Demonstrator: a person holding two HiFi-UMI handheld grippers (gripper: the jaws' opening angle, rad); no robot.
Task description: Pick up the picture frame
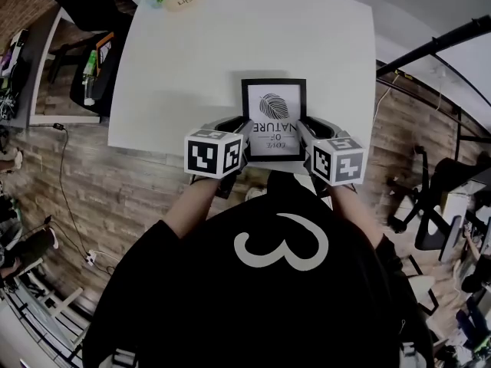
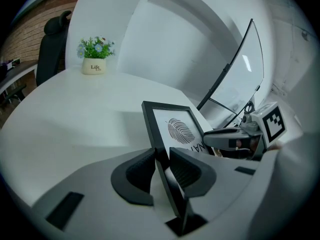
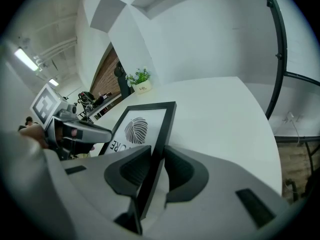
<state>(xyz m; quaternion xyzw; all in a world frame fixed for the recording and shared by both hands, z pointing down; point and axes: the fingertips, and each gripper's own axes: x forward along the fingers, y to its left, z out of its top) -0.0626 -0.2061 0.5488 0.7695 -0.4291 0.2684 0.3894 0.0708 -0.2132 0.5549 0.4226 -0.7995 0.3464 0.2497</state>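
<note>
The frame [image 1: 274,119] [image 2: 175,129] [image 3: 142,129] is a slim black rectangle around a white print with a dark leaf and the word NATURE. It lies face up over the near edge of the table [image 1: 230,52], its long sides pinched by the left gripper [image 1: 244,133] and the right gripper [image 1: 303,133]

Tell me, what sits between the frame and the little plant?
Nothing: bare table from frame to plant, plain in the left gripper view.
</note>
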